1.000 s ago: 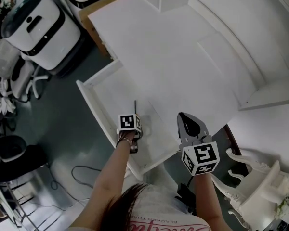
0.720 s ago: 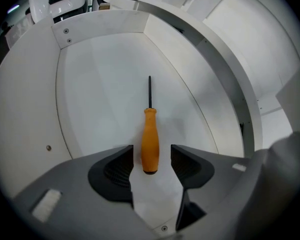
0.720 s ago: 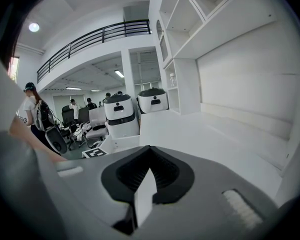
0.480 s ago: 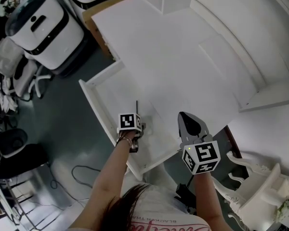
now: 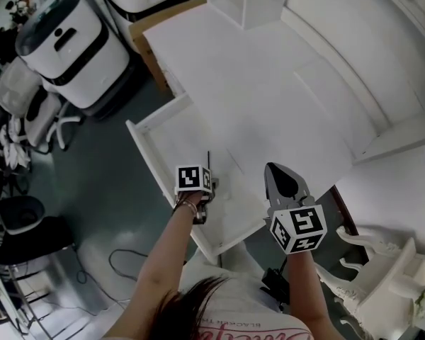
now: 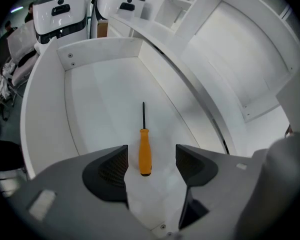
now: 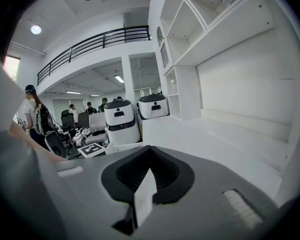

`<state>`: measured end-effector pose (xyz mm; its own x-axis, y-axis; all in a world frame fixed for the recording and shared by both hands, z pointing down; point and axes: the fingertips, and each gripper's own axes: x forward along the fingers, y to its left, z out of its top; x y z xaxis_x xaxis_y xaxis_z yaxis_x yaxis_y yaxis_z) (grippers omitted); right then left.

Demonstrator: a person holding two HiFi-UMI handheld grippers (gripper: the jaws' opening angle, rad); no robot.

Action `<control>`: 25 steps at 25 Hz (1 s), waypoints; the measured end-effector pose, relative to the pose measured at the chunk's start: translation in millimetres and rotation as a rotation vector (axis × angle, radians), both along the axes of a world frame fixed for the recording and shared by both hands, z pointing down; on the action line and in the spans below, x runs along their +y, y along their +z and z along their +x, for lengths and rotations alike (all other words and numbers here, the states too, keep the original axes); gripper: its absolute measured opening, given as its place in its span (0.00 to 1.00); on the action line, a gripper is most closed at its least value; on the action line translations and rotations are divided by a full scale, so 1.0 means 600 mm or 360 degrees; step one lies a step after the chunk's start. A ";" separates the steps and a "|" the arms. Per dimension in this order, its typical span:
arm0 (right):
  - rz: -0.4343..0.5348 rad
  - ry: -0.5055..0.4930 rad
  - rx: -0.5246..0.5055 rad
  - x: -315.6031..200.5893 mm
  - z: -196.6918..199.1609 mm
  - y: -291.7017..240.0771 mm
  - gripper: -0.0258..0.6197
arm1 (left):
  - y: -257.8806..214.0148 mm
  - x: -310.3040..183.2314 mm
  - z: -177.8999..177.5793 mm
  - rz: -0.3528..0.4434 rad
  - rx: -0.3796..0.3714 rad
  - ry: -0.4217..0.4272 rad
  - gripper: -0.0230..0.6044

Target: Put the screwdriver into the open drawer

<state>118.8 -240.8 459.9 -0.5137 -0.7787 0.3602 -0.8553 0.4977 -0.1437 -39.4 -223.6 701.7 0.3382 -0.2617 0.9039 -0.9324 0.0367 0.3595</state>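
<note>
We wear a white T-shirt (image 5: 249,323) with red lettering across the chest, too cut off to read, and our forearms are bare. Our dark hair (image 5: 188,297) shows at the bottom of the head view, and a thin bracelet (image 5: 187,205) circles our left wrist. The left gripper (image 6: 151,160) has a smooth grey shell, black ribbed fingers (image 6: 111,170) and a small screw (image 6: 162,227) low on its base. The right gripper (image 7: 149,154) is the same grey, with the same black ribbed fingers (image 7: 165,173). Each carries a white cube (image 5: 298,229) with black square markers
</note>
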 end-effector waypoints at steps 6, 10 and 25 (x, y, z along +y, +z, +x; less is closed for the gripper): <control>0.0069 0.0054 -0.0009 0.008 -0.004 -0.041 0.04 | -0.047 0.002 -0.014 0.0083 0.0013 0.0025 0.51; 0.0112 0.0086 -0.0005 0.013 -0.005 -0.063 0.04 | -0.080 0.000 -0.020 0.0158 0.0037 0.0037 0.48; 0.0327 0.0139 0.0021 0.036 -0.021 -0.161 0.04 | -0.229 -0.014 -0.047 0.0560 0.0037 0.0101 0.26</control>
<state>106.2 -219.1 363.2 -0.4373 -0.8778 0.1957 -0.8976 0.4393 -0.0355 -67.7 -232.1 564.2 0.3831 -0.5335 0.7541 -0.9203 -0.1508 0.3609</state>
